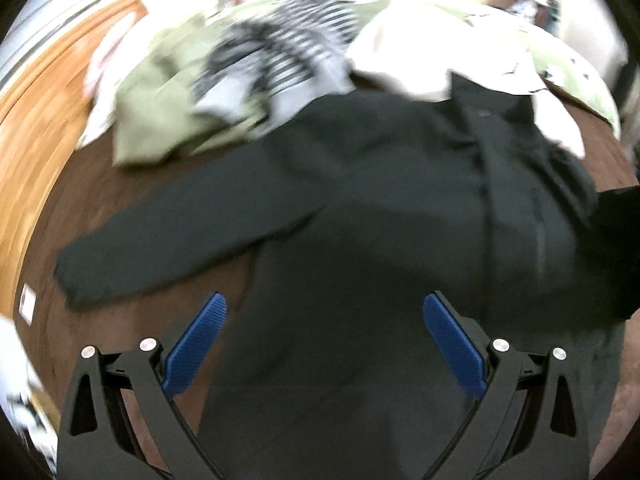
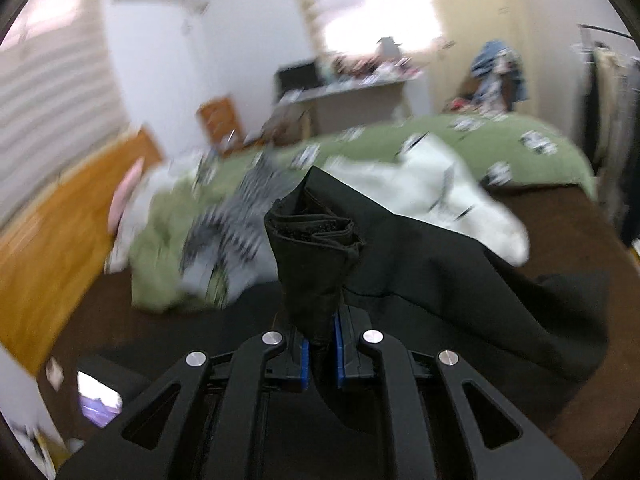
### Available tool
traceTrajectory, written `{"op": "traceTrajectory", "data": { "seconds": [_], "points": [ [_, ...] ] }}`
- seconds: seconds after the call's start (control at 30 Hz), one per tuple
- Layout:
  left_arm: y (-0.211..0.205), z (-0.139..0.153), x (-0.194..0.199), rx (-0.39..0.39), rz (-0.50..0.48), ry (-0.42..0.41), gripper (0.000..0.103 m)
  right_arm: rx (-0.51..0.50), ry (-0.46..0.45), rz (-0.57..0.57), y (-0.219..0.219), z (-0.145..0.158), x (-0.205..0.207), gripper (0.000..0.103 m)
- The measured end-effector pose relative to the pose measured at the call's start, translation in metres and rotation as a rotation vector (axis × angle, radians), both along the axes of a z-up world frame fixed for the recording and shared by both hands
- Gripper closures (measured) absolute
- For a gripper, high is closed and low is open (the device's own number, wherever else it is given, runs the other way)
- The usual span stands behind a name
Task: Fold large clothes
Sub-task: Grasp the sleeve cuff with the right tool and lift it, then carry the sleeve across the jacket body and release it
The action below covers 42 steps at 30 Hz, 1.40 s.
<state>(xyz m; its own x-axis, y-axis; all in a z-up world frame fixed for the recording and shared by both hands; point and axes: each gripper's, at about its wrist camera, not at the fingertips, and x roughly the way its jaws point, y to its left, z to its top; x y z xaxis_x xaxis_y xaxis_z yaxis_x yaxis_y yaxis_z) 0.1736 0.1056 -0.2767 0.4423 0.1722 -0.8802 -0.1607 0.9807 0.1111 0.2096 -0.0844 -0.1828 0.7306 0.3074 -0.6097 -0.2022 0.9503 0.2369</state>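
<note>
R gripper (image 2: 320, 354) pinched tight on bunched fold of black garment (image 2: 460, 272), lifted off brown bedspread (image 2: 560, 216). L gripper (image 1: 324, 332) spread wide, empty, over same garment; striped top (image 1: 276, 56) beyond.

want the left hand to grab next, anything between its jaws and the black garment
Nothing visible. The left gripper hangs open right over the black garment, with only dark cloth below. The striped garment lies farther back.

A large black garment (image 1: 360, 184) lies spread over a dark brown surface, one long sleeve (image 1: 160, 240) stretched out flat to the left. At its other side a bunched, folded wad of the same black cloth (image 2: 314, 248) stands upright, lifted off the surface.
</note>
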Motion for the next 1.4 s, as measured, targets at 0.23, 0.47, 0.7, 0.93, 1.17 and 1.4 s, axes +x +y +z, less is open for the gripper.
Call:
{"op": "traceTrajectory", "data": {
  "seconds": [0.23, 0.47, 0.7, 0.93, 1.17, 1.4],
  "points": [
    [0.067, -0.036, -0.061, -0.007, 0.163, 0.085, 0.006, -0.065, 0.180, 0.172, 0.096, -0.113, -0.002, 0.093],
    [0.102, -0.058, -0.100, -0.007, 0.238, 0.125, 0.006, -0.083, 0.339, 0.274, 0.155, -0.197, -0.004, 0.089],
    [0.109, -0.067, -0.105, -0.037, 0.271, 0.123, 0.006, -0.108, 0.376, 0.277, 0.168, -0.227, -0.010, 0.087],
    [0.104, -0.047, -0.100, -0.042, 0.266, 0.087, 0.006, -0.048, 0.315, 0.237, 0.146, -0.183, -0.003, 0.054],
    [0.067, 0.001, -0.081, -0.012, 0.158, 0.035, 0.006, -0.024, 0.190, 0.116, 0.064, -0.103, 0.004, 0.014],
    [0.009, 0.028, -0.047, -0.039, 0.058, -0.020, 0.006, -0.037, 0.154, 0.070, -0.029, -0.064, 0.008, 0.007]
  ]
}}
